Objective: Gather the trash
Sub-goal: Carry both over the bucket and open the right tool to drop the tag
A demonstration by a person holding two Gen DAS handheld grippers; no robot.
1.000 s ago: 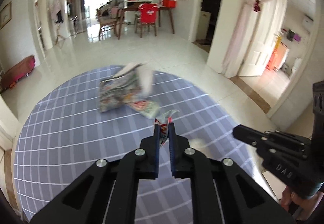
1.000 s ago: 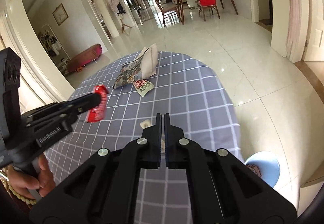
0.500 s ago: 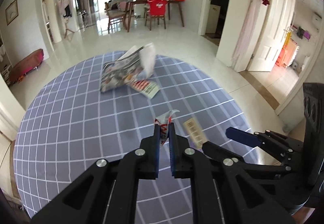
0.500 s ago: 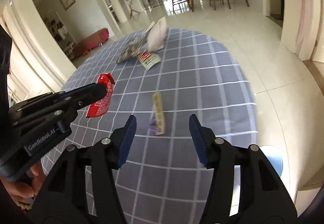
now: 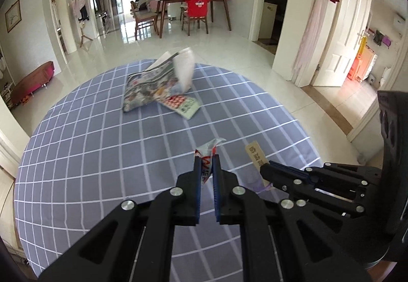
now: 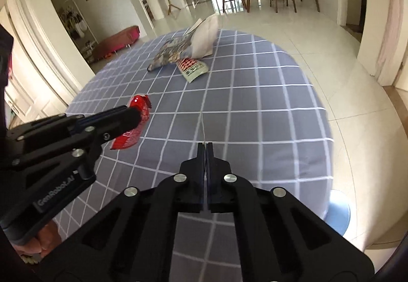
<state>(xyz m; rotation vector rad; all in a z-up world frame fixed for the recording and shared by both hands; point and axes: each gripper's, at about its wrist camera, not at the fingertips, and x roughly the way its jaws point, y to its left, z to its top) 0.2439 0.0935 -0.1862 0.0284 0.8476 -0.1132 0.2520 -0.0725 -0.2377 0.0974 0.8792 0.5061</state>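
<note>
My left gripper (image 5: 206, 158) is shut on a red and white snack wrapper (image 5: 207, 154), which also shows in the right wrist view (image 6: 132, 126). My right gripper (image 6: 205, 145) is shut on a thin tan paper strip (image 6: 202, 126), seen edge-on; in the left wrist view the strip (image 5: 256, 156) sticks out of the right gripper's fingertips (image 5: 267, 171). Both are held just above the grey checked tablecloth (image 5: 102, 154). A crumpled newspaper bag (image 5: 158, 78) and a flat red-patterned packet (image 5: 182, 103) lie at the table's far side.
A round table with the checked cloth stands on a glossy tiled floor. A blue bin (image 6: 339, 213) shows below the table's right edge. Dining table and chairs (image 5: 196, 12) stand far behind.
My right gripper went from open around the tan strip to shut on it. The left gripper keeps hold of the wrapper and stays nearly in place.
</note>
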